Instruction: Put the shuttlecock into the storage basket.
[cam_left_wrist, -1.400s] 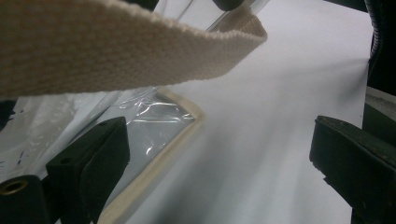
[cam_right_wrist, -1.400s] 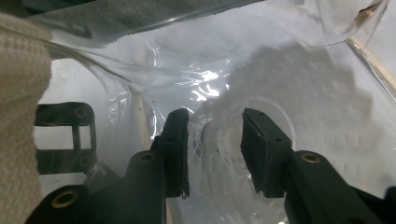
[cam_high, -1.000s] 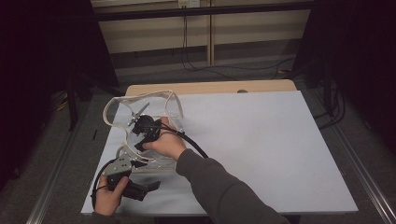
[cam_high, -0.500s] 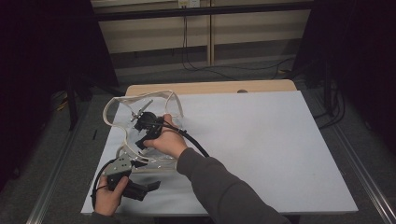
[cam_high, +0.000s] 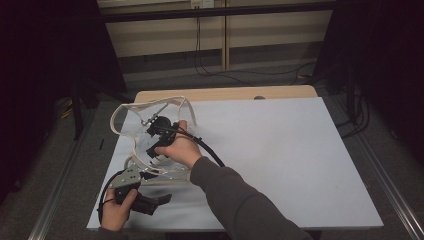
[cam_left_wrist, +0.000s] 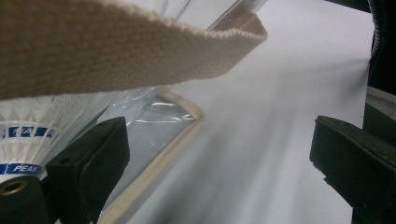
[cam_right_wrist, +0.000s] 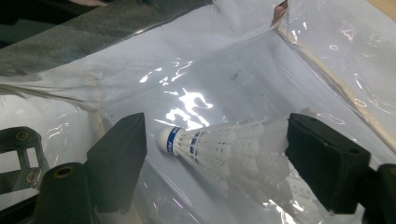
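Note:
A clear plastic bag (cam_high: 127, 120) with beige trim lies at the table's left. My right gripper (cam_high: 152, 140) reaches into it. In the right gripper view a white shuttlecock (cam_right_wrist: 219, 154) with a blue band lies on the plastic between the jaws of that gripper (cam_right_wrist: 217, 133). The jaws have just been opening and the pads stand off it. My left gripper (cam_high: 162, 200) sits near the front left edge by the bag's lower rim. Its jaws (cam_left_wrist: 219, 163) stand wide apart over bare table, with the bag's trimmed corner (cam_left_wrist: 182, 116) beside one jaw and a beige strap (cam_left_wrist: 116, 51) overhead.
The white table (cam_high: 280, 150) stretches free to the right of the bag. White feathers with blue bands (cam_left_wrist: 28, 126) show through the plastic at the left of the left gripper view. The right gripper's cable (cam_high: 212, 152) trails along the forearm. Dark floor surrounds the table.
The right hand has shifted only slightly over the bag. The left hand has stayed where it was.

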